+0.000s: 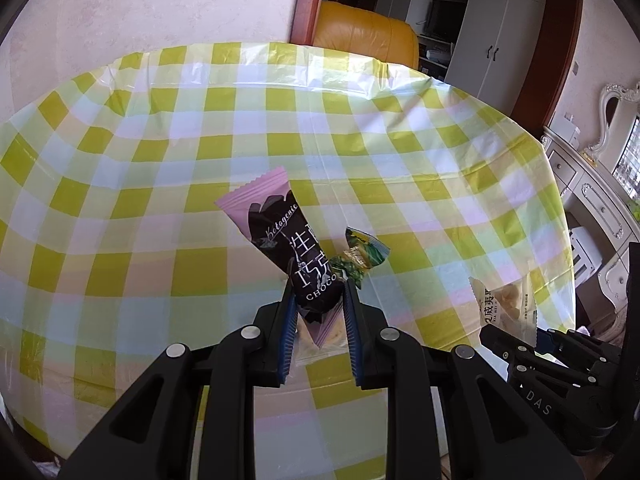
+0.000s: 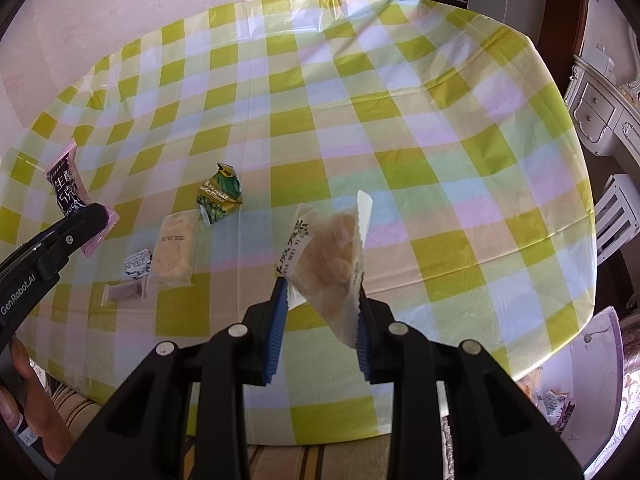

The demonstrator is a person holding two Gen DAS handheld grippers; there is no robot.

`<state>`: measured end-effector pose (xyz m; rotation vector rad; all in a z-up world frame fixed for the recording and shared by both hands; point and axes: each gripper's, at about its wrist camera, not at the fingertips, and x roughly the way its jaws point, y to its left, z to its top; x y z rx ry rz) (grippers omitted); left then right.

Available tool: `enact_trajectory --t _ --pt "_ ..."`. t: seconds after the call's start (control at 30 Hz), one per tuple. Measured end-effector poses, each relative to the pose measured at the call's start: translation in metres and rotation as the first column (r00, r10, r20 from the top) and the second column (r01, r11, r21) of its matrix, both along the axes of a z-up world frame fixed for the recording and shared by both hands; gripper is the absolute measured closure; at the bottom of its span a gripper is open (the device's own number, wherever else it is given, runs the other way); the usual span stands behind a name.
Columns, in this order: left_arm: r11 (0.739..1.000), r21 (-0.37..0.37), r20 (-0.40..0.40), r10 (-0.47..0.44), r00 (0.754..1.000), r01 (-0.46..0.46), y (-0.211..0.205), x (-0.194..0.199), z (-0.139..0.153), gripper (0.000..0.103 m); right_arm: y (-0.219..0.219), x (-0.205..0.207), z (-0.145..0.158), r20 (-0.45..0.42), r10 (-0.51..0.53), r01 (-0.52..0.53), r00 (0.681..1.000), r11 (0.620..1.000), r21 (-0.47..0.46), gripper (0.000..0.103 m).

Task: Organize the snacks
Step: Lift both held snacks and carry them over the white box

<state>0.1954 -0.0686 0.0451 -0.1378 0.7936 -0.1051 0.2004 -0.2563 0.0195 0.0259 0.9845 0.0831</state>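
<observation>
My left gripper [image 1: 317,286] is shut on a pink-and-black chocolate bar packet [image 1: 280,236], held above the checked tablecloth [image 1: 160,160]. The same packet [image 2: 66,186] and left gripper [image 2: 98,216] show at the left of the right wrist view. My right gripper [image 2: 322,284] is shut on a clear packet of pale biscuit [image 2: 330,256], lifted off the table; that packet [image 1: 506,304] shows at the right of the left wrist view. A green-yellow snack packet [image 2: 220,196] lies on the cloth, also seen as the green packet [image 1: 360,258] behind the chocolate bar.
On the cloth near the left front lie a clear cracker packet [image 2: 176,254], a small white-and-dark packet [image 2: 138,265] and a small brown bar [image 2: 124,292]. A yellow chair [image 1: 364,36] stands beyond the far edge. White cabinets [image 1: 592,184] stand to the right. A hand [image 2: 28,396] shows bottom left.
</observation>
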Motion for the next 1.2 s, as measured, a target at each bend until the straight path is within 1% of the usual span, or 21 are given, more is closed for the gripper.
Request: enact_trajectory --t 0.37,0.7,0.97,1.07,1.2 --pt "0.994 0.007 -0.003 -0.109 0.994 0.109 -0.043 -0.014 0.003 0.081 -0.040 -0.018 0.007 0.004 -0.062 0.062 0.998 0.998 -0.016 0.073" --pt "0.975 0.008 -0.021 -0.223 0.975 0.224 -0.088 -0.028 0.003 0.081 -0.081 -0.037 0.002 -0.014 -0.125 0.124 0.992 0.991 -0.046 0.073" --pt "0.944 -0.005 -0.048 -0.330 0.943 0.330 -0.126 -0.041 0.000 0.081 -0.117 -0.054 -0.006 -0.039 -0.186 0.183 0.982 0.980 -0.078 0.073" --pt "0.927 -0.010 -0.060 -0.376 0.925 0.376 -0.142 -0.046 -0.002 0.081 -0.134 -0.061 -0.012 -0.057 -0.217 0.212 0.974 0.974 -0.085 0.073" --pt "0.902 0.003 -0.072 -0.431 0.899 0.432 -0.165 -0.055 -0.004 0.081 -0.155 -0.071 -0.020 -0.076 -0.259 0.251 0.963 0.963 -0.101 0.073"
